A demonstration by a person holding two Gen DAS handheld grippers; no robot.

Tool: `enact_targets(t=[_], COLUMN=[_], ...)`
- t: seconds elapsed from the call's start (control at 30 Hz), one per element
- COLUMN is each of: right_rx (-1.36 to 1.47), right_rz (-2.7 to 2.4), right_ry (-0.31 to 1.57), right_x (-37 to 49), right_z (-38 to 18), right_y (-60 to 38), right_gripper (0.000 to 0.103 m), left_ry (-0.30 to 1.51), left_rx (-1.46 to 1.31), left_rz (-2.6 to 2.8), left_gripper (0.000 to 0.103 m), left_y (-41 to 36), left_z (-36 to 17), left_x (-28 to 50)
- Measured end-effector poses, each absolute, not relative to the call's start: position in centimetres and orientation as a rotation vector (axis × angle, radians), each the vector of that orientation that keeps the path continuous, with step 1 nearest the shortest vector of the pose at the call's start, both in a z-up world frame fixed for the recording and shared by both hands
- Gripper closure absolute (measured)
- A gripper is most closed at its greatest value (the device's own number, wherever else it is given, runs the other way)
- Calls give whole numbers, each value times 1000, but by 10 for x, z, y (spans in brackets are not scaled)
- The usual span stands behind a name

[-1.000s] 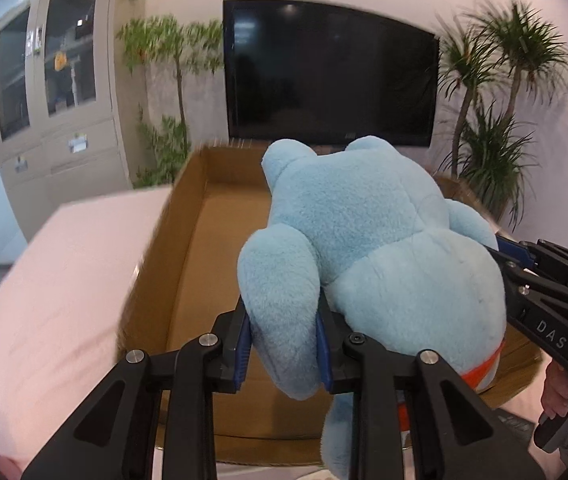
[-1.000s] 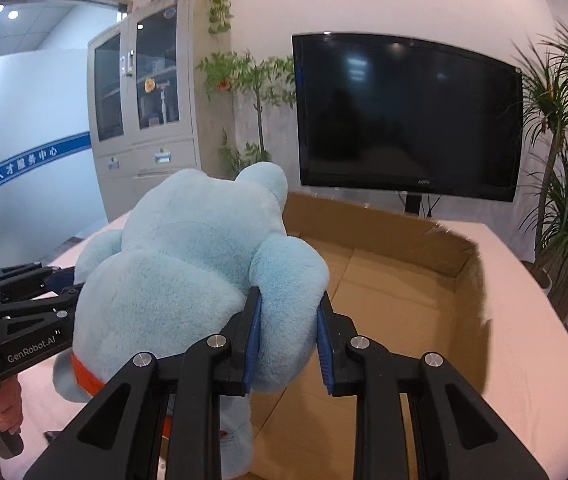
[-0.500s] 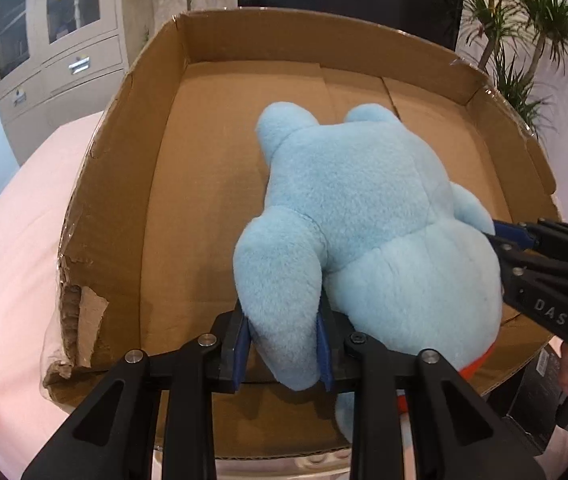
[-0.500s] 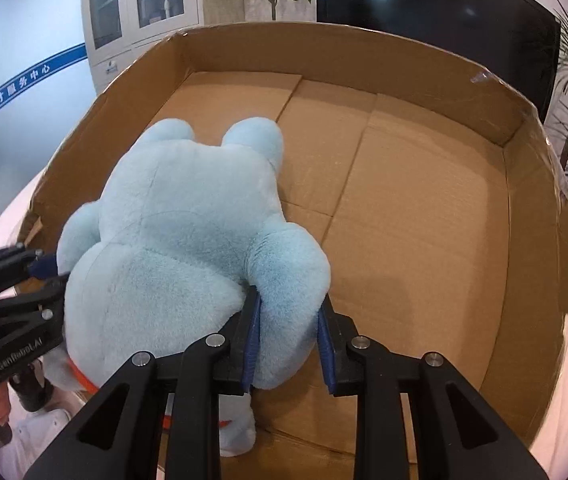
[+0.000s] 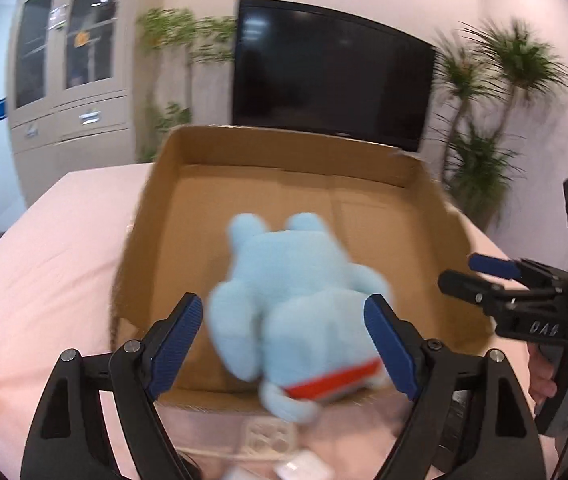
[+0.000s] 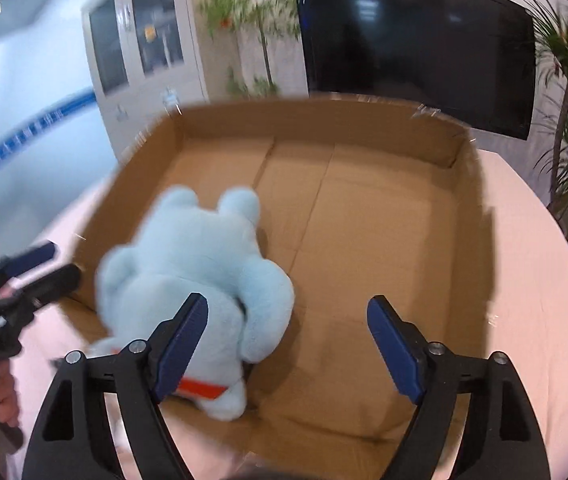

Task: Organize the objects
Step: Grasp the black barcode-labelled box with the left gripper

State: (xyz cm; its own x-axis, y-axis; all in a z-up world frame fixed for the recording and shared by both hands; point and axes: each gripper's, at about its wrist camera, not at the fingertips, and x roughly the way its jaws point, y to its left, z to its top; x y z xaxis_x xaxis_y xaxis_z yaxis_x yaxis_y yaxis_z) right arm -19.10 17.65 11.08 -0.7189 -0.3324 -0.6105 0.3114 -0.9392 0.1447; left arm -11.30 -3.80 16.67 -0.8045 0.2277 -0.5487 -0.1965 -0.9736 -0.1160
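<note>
Both claws stand with their blue-padded fingers spread wide and nothing between the pads. Seen from the left wrist, the left gripper (image 5: 284,348) frames the blue plush toy (image 5: 296,312), whose body shows in the gap between the two pads without either pad touching it. Seen from the right wrist, the right gripper (image 6: 288,348) has the plush toy (image 6: 191,280) partly behind its left finger (image 6: 179,344), while the right finger stands over bare cardboard. The toy lies face down at the near end of the cardboard box (image 5: 163,208), ears pointing toward the far wall, its red-orange band at the bottom and one foot hanging over the near rim. In the right wrist view it sits in the near left part of the box (image 6: 464,240), close to the left wall, with the rest of the floor bare. The box rests on a pink-covered table (image 5: 55,264). The right gripper shows at the right edge of the left wrist view, just outside the box's right wall, fingers apart; the left gripper likewise appears at the left edge of the right wrist view. Small white items lie blurred on the table below the near rim. Behind the box stand a dark television (image 5: 332,72), a grey cabinet with glass doors (image 5: 67,88) and potted plants (image 5: 484,120). Both views are motion-blurred.
</note>
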Motion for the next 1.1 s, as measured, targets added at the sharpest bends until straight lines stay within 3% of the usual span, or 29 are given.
enact_targets(t=[0.17, 0.43, 0.5, 0.53, 0.6, 0.77, 0.83, 0.9, 1.1], right_rx=[865, 1109, 1195, 1221, 1212, 1189, 1179, 1162, 1103], right_rz=[-2576, -2428, -2393, -2347, -2324, -2205, -2198, -2205, -2273], right_ry=[-110, -157, -245, -275, -242, -52, -43, -33, 184], right_x=[-129, -88, -91, -90, -77, -32, -22, -17, -7], right_z=[121, 27, 2, -9, -15, -15, -15, -14, -16], right_y=[216, 252, 256, 253, 244, 219, 221, 222, 199], right_gripper=[0, 2, 16, 28, 30, 32, 32, 30, 25], left_ry=[-134, -516, -599, -590, -529, -319, -273, -251, -242], left_rx=[-935, -1196, -1288, -1327, -1359, -1336, -1328, -1331, -1319], left_rz=[2622, 2436, 2322, 2294, 2270, 2266, 2269, 2292, 2293], left_gripper=[20, 23, 39, 43, 52, 55, 52, 41, 36], left_y=[-12, 8, 15, 20, 28, 34, 34, 33, 40], left_z=[159, 81, 60, 53, 48, 64, 68, 69, 66], left_x=[-80, -73, -82, -82, -77, -41, -30, -28, -30])
